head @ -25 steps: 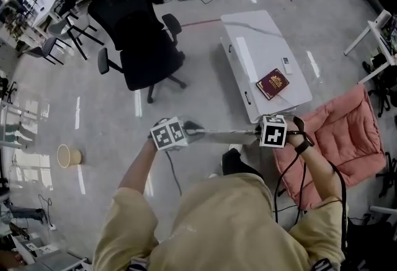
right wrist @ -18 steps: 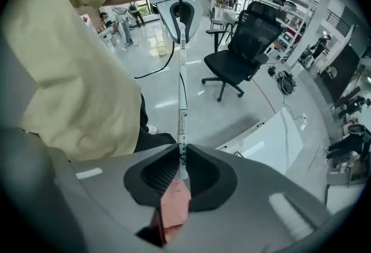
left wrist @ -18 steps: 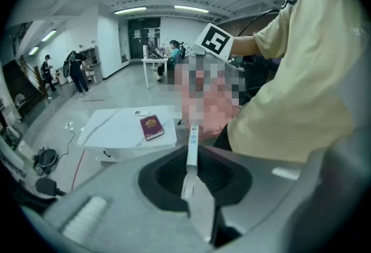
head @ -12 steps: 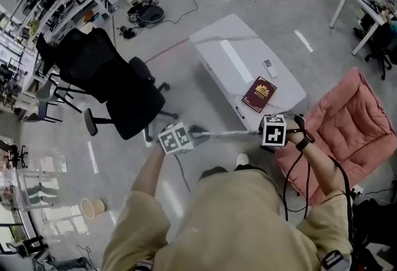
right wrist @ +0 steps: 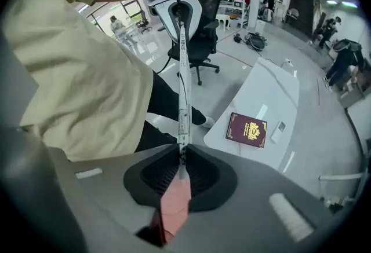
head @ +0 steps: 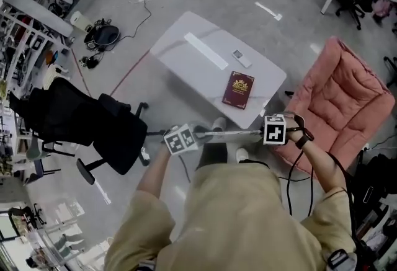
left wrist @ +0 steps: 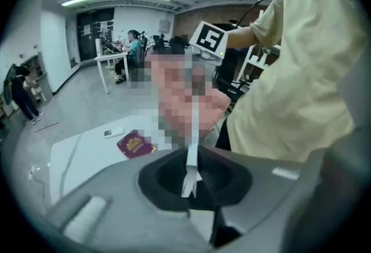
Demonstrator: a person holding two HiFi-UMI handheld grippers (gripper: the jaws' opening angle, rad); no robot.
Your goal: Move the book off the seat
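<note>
At 9 o'clock there's a black office chair [head: 93,127], well apart from everything else. The left hand-held gripper [head: 189,137] is clenched on one end of a thin white strip [head: 226,134]. It runs straight across to the right hand-held gripper [head: 268,132], which is clenched on the other end, so neither one is free for a grab.

The book [head: 239,89] lies flat on the white tabletop [head: 186,59] at 12 o'clock, near the edge closest to the person, with a small remote [head: 238,54] further back. The pink padded chair [head: 347,96] sits at 2 o'clock, and its seat looks bare as far as I can see.

My read: the book's already off the seat, or this is just a setup bit. Any pick-up would mean letting go of the strip first. There's plenty of open floor all round. Just mind that near tabletop edge, since the book is close to it.
</note>
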